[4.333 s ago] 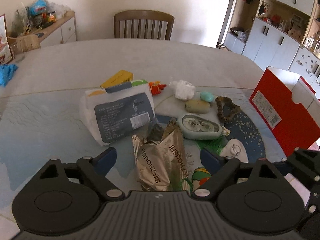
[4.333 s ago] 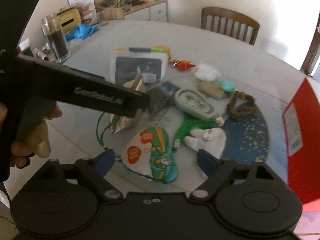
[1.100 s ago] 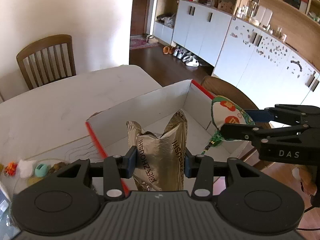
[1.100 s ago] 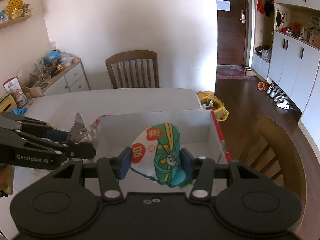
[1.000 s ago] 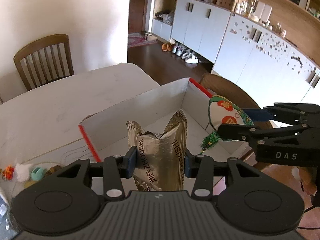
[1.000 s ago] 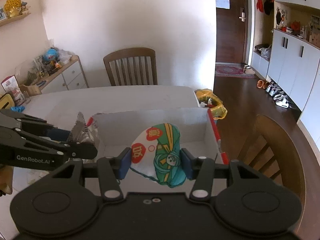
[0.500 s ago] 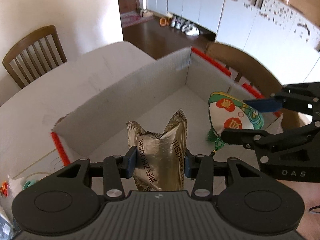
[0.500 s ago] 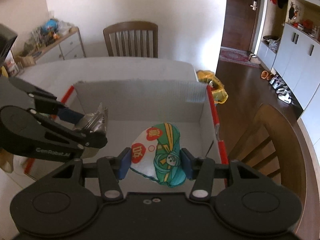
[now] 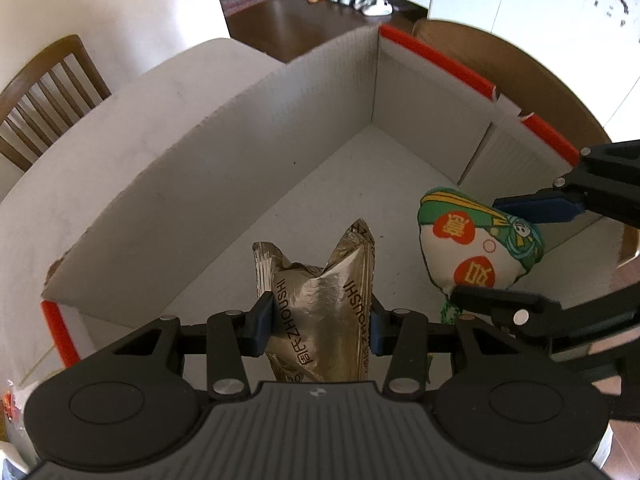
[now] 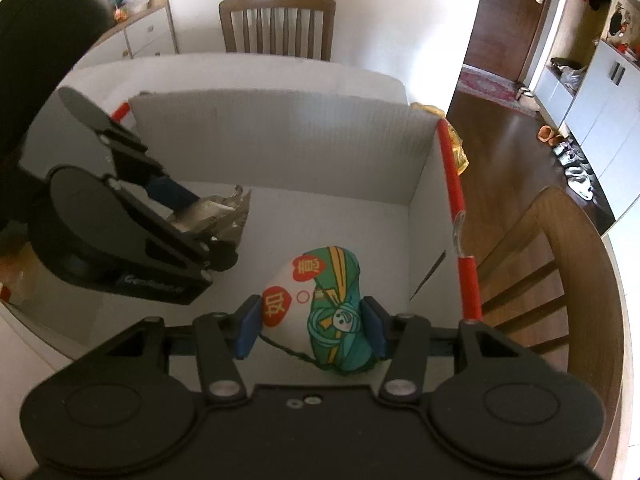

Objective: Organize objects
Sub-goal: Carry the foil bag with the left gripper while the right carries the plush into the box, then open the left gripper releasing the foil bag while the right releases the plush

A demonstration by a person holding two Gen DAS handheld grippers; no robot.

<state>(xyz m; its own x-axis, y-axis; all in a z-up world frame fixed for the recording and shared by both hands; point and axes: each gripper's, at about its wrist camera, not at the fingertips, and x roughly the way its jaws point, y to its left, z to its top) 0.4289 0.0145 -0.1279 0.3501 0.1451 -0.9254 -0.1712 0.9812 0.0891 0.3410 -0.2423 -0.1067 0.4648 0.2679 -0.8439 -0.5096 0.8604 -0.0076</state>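
Note:
My left gripper [image 9: 320,326] is shut on a crumpled gold foil snack bag [image 9: 320,300] and holds it over the open red-edged cardboard box [image 9: 224,168]. My right gripper [image 10: 310,330] is shut on a green and white stuffed sachet with red patches [image 10: 320,304], also inside the box [image 10: 280,148]. The sachet [image 9: 476,248] and the right gripper's fingers [image 9: 536,204] show at the right of the left wrist view. The left gripper [image 10: 224,236] with the foil bag [image 10: 224,216] shows at the left of the right wrist view.
The box floor [image 9: 352,184] is bare white cardboard. A wooden chair [image 10: 276,24] stands behind the table, another chair [image 10: 532,272] right of the box. Small items [image 9: 8,404] lie on the table at the far left. A sideboard [image 10: 148,32] stands by the wall.
Both grippers have moved down and forward into the box with their objects; the box walls now fill both views. Earlier they picked these objects up from the table.

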